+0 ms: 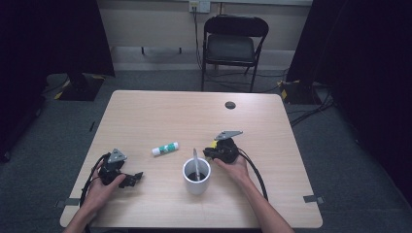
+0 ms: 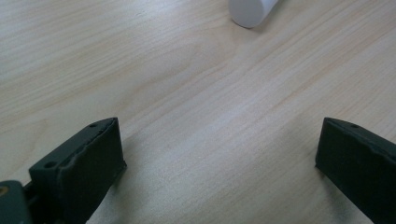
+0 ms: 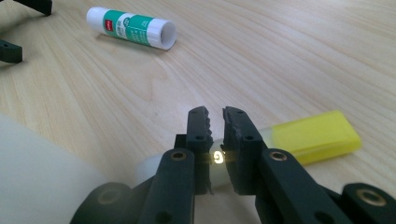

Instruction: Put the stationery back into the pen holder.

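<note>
Two tongs are working: the right gripper (image 3: 215, 122) is clamping a light, stiff, slippery yellow-capped highlighter (image 3: 315, 136) at its pale barrel, while the left gripper (image 2: 219, 154) is gaping wide, holding nothing.

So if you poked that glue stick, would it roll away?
Probably. The glue stick is a round tube lying on its side on the smooth wooden table, so a sideways poke would likely roll it. It looks like light, stiff plastic, so it shouldn't bend.

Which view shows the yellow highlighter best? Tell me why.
The right gripper view: the yellow highlighter lies close up on the table, pinched in the right tool. The high view gives a yellow speck by that tool.
</note>
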Demonstrator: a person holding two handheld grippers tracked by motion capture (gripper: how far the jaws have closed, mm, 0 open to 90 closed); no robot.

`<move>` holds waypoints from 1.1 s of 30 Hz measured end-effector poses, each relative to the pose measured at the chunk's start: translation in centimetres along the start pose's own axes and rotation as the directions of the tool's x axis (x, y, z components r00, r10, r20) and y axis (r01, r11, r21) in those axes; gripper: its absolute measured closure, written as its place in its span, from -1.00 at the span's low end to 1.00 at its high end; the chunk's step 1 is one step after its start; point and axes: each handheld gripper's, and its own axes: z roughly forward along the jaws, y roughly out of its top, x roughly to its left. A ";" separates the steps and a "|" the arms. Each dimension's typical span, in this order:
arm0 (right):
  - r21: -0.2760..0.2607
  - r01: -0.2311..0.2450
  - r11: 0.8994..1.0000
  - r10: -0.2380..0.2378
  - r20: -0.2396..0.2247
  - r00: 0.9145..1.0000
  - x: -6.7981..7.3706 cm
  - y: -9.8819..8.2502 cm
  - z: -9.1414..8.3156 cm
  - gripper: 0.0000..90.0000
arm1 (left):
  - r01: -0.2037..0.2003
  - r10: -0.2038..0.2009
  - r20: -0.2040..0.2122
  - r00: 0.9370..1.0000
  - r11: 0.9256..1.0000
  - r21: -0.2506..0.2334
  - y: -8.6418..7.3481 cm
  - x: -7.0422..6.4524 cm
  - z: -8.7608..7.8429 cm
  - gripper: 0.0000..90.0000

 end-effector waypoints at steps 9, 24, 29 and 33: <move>0.004 -0.011 1.000 0.012 -0.022 1.000 0.2 0.0 0.5 0.81 | -0.002 0.002 0.000 1.000 1.000 0.002 0.0 0.0 0.0 -0.99; 0.053 -0.007 0.999 0.006 0.012 1.000 -0.2 -1.1 -0.6 0.79 | -0.003 0.003 0.002 1.000 1.000 0.001 0.0 0.0 0.0 -0.99; 0.055 -0.005 0.998 0.004 0.020 1.000 -0.5 -1.4 -2.0 0.78 | -0.003 0.003 0.001 1.000 1.000 0.001 0.0 0.0 0.0 -0.99; 0.039 -0.017 0.999 0.016 0.032 0.999 -0.6 -1.6 -3.3 0.71 | -0.004 0.004 0.001 1.000 1.000 0.000 0.0 0.0 0.0 -0.99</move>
